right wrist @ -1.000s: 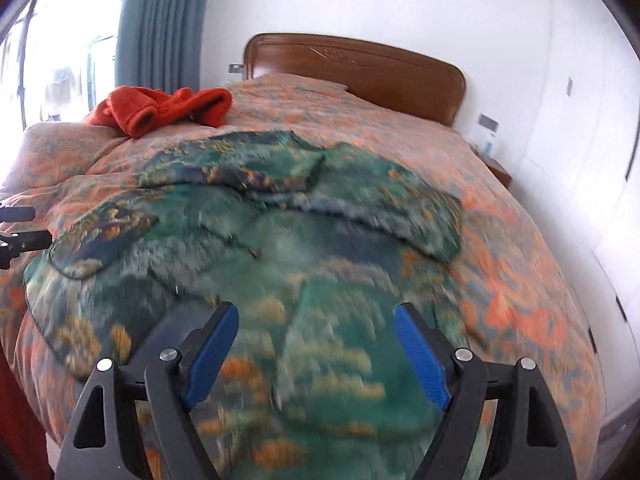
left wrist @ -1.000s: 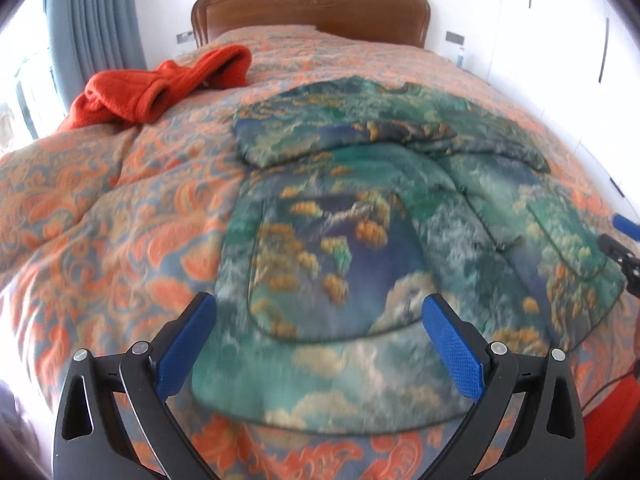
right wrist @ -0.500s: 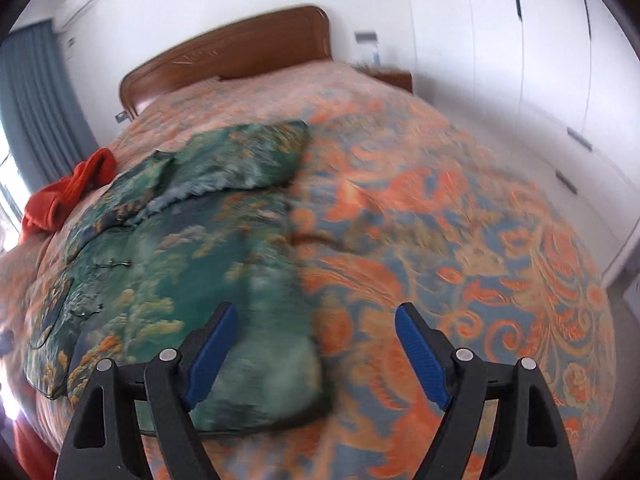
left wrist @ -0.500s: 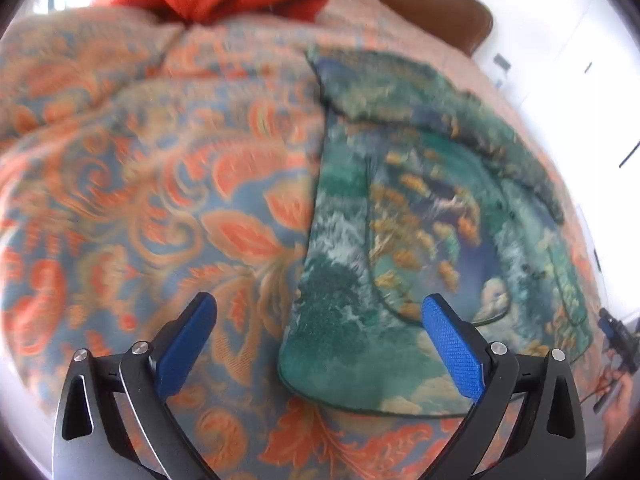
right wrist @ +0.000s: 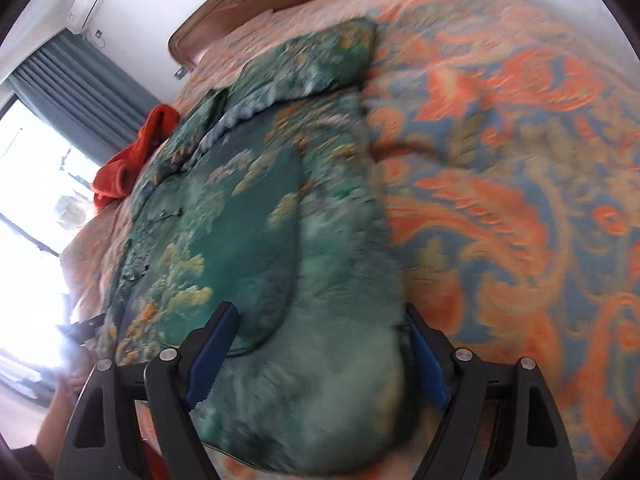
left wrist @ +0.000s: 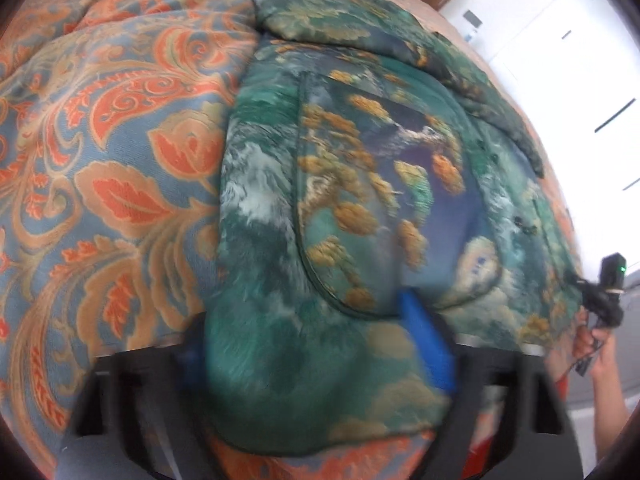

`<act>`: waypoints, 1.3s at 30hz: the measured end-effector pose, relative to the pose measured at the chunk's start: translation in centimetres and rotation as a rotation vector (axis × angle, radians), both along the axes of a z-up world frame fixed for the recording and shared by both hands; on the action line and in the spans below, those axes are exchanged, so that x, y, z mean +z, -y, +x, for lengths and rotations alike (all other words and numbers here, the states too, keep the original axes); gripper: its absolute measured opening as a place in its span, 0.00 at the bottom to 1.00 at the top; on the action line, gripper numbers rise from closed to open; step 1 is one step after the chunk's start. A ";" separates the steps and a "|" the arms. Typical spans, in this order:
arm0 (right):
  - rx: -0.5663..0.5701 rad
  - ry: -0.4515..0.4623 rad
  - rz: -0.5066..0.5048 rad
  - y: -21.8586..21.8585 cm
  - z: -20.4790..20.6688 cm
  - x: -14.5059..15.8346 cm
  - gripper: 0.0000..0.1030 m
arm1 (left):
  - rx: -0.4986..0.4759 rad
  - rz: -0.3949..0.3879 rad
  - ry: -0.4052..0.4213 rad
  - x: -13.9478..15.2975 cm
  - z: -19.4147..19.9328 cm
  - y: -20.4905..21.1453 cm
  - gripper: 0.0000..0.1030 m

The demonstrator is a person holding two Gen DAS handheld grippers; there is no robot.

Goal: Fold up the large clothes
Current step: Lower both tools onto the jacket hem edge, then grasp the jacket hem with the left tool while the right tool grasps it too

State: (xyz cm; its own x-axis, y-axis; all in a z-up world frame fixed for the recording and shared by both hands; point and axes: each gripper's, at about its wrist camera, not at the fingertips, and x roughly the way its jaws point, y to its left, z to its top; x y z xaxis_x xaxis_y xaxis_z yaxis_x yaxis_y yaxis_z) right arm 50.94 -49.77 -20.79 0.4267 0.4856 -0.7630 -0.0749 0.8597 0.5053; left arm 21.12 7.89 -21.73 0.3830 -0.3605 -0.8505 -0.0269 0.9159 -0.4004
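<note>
Left wrist view: left gripper (left wrist: 320,352) fingers apart, straddling jacket (left wrist: 360,184) hem corner on bed (left wrist: 120,160); blurred.
Right wrist view: right gripper (right wrist: 316,354) fingers apart, opposite hem corner between them.
Step judged: grasping hem. Next: close both, lift together.

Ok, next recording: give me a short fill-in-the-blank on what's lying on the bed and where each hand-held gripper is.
1. The green patterned jacket lies spread on the ___ bedspread.
2. Beside the curtain, the bunched garment is ___ in colour.
3. Each hand-held gripper, left and right, has its fingers on either side of a bottom ___ of the jacket.

Missing words: orange-and-blue; red; corner
</note>
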 end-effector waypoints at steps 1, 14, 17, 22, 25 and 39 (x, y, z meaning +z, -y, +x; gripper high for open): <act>0.022 -0.006 -0.004 -0.5 0.0 0.1 0.40 | -0.002 0.002 -0.004 0.3 -0.2 0.0 0.52; 0.055 0.048 -0.007 -1.2 -3.2 5.5 0.18 | -0.062 0.057 0.035 5.2 -2.8 -0.1 0.15; 0.068 0.044 -0.009 -0.7 -4.5 6.1 0.18 | -0.068 0.055 0.031 5.3 -3.6 -0.4 0.15; 0.081 0.022 -0.003 -0.7 -6.9 6.3 0.18 | -0.065 0.046 0.013 5.5 -4.3 -0.6 0.15; 0.088 0.002 0.006 -1.0 -8.9 6.2 0.18 | -0.066 0.055 0.001 5.7 -5.3 -0.3 0.15; 0.061 -0.116 0.057 -0.3 -19.5 4.1 0.15 | -0.041 0.039 -0.126 4.2 -7.6 -0.2 0.15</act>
